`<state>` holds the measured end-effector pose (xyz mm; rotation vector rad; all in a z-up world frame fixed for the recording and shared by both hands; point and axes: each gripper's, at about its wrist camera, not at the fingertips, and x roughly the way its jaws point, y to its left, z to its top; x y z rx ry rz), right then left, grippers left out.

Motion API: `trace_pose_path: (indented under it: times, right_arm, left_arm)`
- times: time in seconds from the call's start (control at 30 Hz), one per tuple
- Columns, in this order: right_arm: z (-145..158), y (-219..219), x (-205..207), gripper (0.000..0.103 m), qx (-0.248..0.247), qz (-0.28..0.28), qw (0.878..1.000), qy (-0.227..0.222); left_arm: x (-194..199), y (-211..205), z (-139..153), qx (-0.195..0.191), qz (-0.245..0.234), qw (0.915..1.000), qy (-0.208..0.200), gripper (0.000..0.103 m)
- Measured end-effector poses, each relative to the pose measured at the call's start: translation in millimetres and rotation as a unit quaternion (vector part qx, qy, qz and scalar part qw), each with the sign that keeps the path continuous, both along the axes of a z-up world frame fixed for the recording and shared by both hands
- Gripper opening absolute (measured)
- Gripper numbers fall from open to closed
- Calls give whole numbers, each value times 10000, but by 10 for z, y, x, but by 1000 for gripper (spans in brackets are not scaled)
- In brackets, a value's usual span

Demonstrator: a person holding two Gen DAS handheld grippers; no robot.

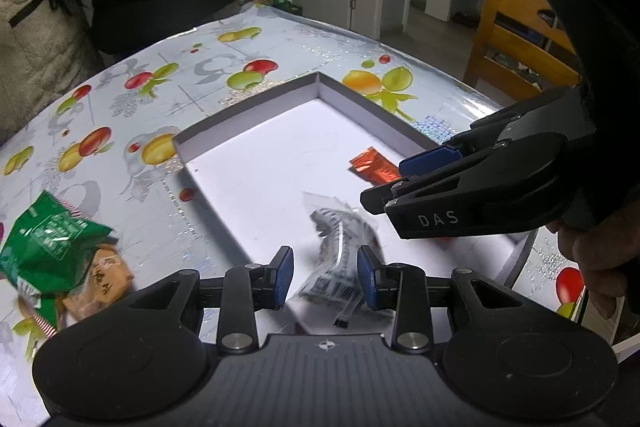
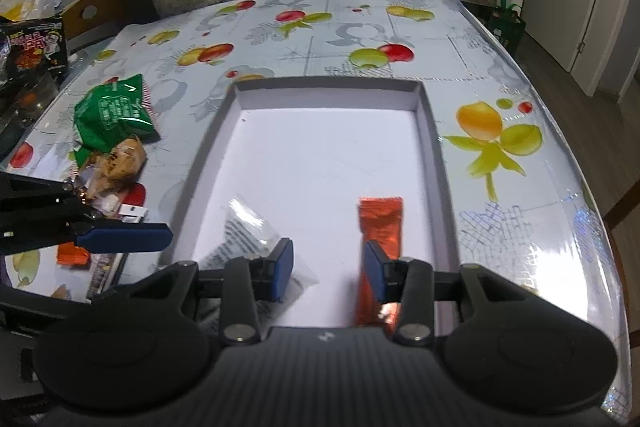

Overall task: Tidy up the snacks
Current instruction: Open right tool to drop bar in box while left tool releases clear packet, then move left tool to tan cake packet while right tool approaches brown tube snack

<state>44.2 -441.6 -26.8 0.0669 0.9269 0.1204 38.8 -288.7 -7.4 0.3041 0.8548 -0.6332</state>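
Observation:
A shallow white box [image 1: 260, 107] [image 2: 434, 147] lies on the fruit-print table. Inside it are a clear packet with black print [image 1: 340, 259] [image 2: 244, 231] and an orange foil packet [image 1: 374, 167] [image 2: 380, 223]. My left gripper [image 1: 325, 277] is open, its pads either side of the clear packet, which looks loose. My right gripper [image 2: 328, 273] is open and empty over the box's near end, with the orange packet just under its right finger; it also shows in the left wrist view [image 1: 404, 183]. A green snack bag [image 1: 48, 247] [image 2: 116, 111] and a brown snack [image 2: 124, 159] lie left of the box.
More small packets, one orange [image 2: 72, 255], lie at the table's left front by the left gripper's blue finger [image 2: 124, 237]. A dark snack box [image 2: 34, 47] stands at far left. A wooden chair [image 1: 516, 39] stands beyond the table. A person stands at the far side.

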Motion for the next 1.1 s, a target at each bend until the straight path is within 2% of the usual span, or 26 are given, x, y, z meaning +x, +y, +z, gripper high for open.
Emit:
trace_pose_path:
  times: [0.13,0.4,0.83,1.1]
  right_arm:
    - [43,121,1,39,20,119,9999,-72]
    - [142,337,-9,39,25,299,9993,-216]
    - [232,615,-79,41,-59,447,9984,-354]
    - [275,761,-180,42,209,598,9971,-412]
  left_arm:
    - [-21,120,25,39,143,9999,-29,43]
    - [-82,386,53,40,385,9992,-30,44]
    - [-283,738,82,42,606,9982,-16,51]
    - [-413,978,54,95,784,9969,58,52]
